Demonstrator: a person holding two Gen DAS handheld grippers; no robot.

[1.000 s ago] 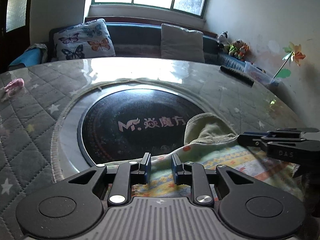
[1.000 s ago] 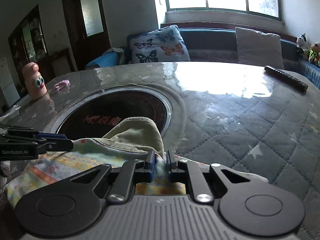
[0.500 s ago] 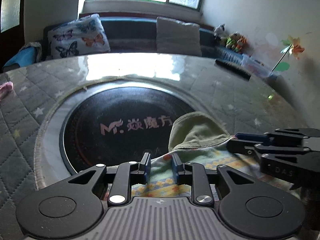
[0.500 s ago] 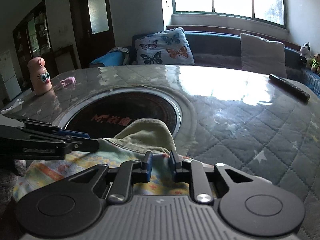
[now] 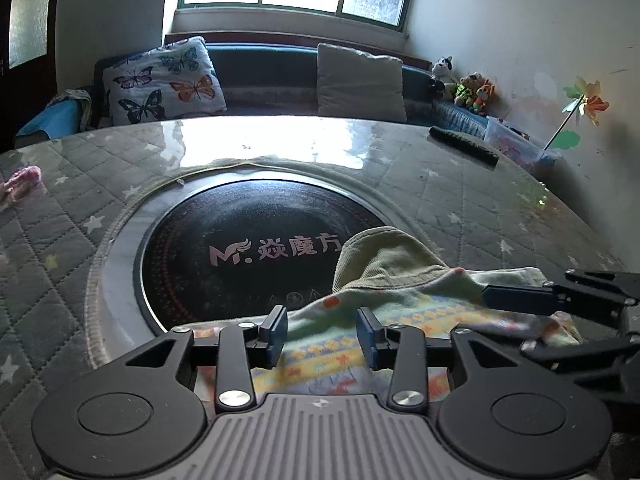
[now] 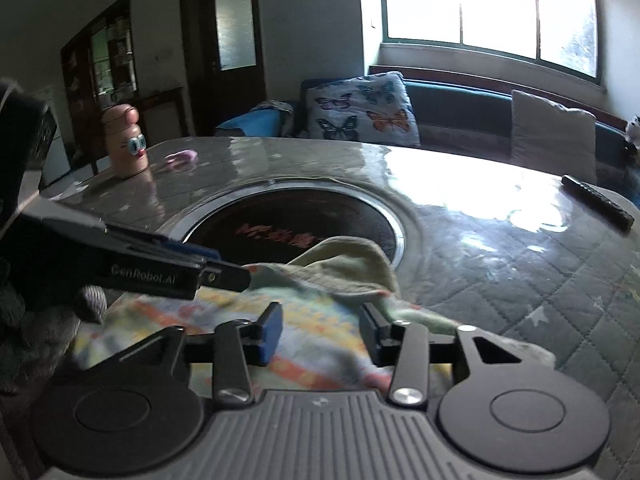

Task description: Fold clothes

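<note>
Both the left gripper (image 5: 322, 330) and right gripper (image 6: 320, 330) have just spread wide, releasing the patterned garment (image 5: 400, 308), which now lies at the worktop's (image 5: 460, 200) 6 o'clock edge, so one fold looks laid.

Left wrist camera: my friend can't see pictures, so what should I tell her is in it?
The left gripper is open above a colourful patterned garment lying at the near edge of a quilted table. The right gripper reaches in from the right over the same cloth. Behind is a black round cooktop.

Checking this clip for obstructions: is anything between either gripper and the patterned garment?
Nothing visible. The left gripper and right gripper both sit open directly over the patterned garment, with only cloth between their fingers. The remote and pink figure lie far across the table.
</note>
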